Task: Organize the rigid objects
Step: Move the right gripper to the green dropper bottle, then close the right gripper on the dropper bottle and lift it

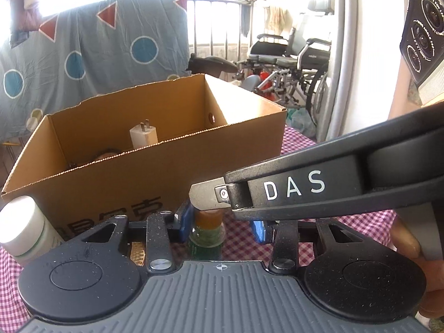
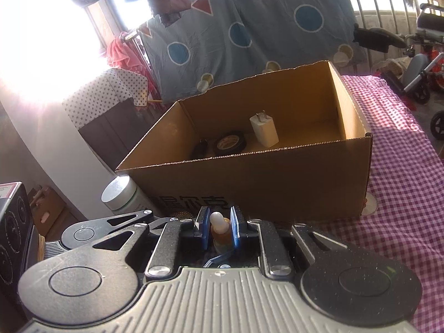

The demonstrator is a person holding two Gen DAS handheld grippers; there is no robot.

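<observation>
Before the box (image 2: 249,188), right gripper (image 2: 219,229) clasps dropper bottle (image 2: 220,231).

light: blown-out window (image 2: 41,41) backlight | glare: upper left | edges: fisheye-bent | focus: sharp

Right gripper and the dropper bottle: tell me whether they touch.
Touching. The right wrist view shows the gripper with both blue pads pressed against the dropper bottle, no gap on either side.
</observation>
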